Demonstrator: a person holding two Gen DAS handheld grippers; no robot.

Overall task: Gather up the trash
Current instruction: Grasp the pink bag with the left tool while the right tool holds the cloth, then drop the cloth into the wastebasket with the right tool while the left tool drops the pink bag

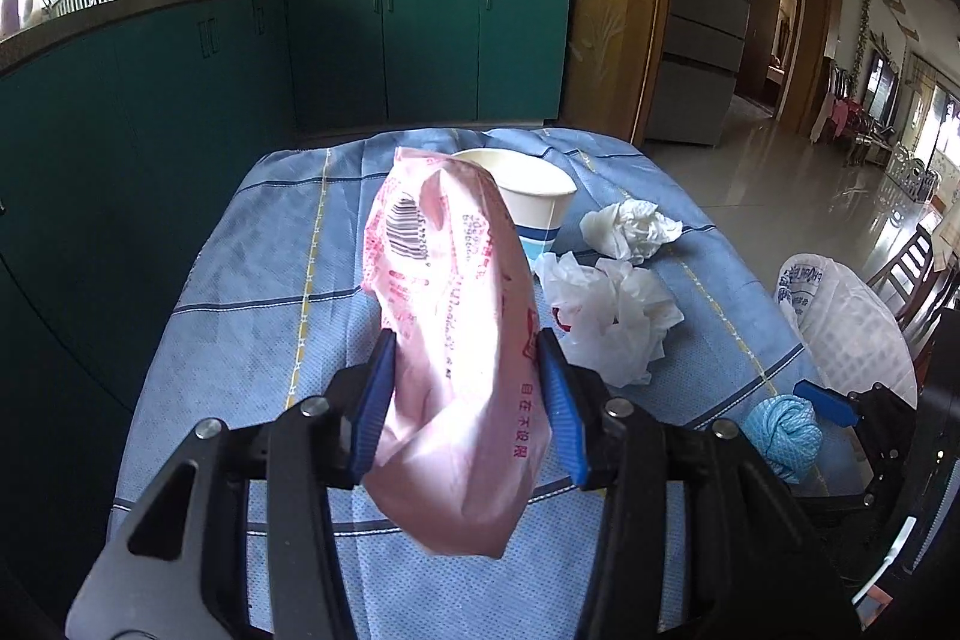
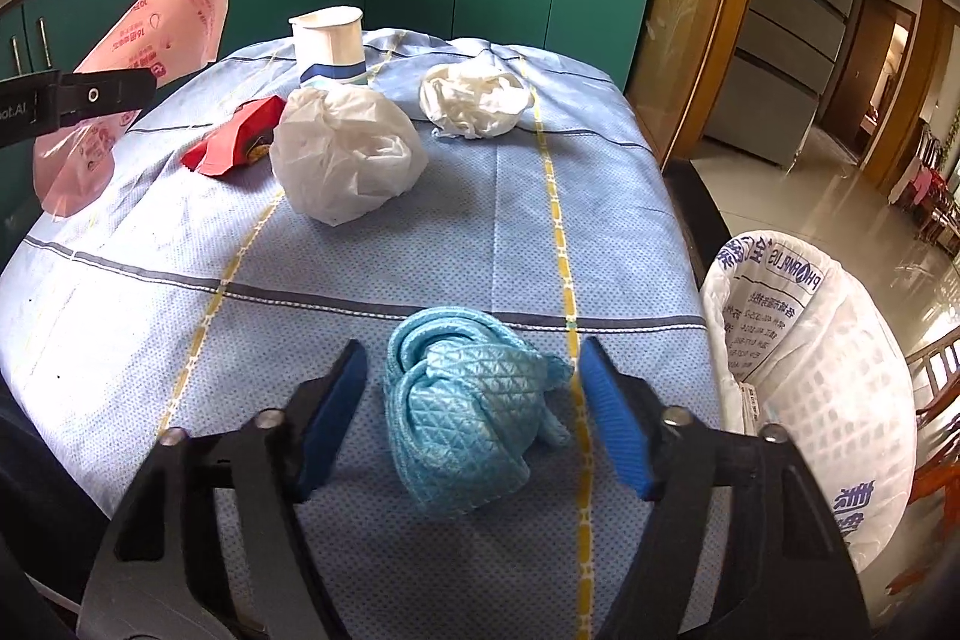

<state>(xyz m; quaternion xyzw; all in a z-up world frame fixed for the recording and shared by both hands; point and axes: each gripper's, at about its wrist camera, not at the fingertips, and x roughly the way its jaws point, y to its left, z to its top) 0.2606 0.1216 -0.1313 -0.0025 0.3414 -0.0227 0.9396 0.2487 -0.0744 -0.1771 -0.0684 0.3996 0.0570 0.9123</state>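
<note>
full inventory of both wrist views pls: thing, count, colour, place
wrapper bag: 1, pink, held above the table's left side
paper cup: 1, white with blue band, far end of table
crumpled tissue: 1, white, far right of table
crumpled plastic bag: 1, white, mid table
packet: 1, red, left of the plastic bag
cloth: 1, light blue, near edge
tablecloth: 1, blue, checked, over the table
bin: 1, white, lined basket, right of table
left gripper: black with blue pads, shut on the wrapper bag
right gripper: same, open around the cloth
</note>
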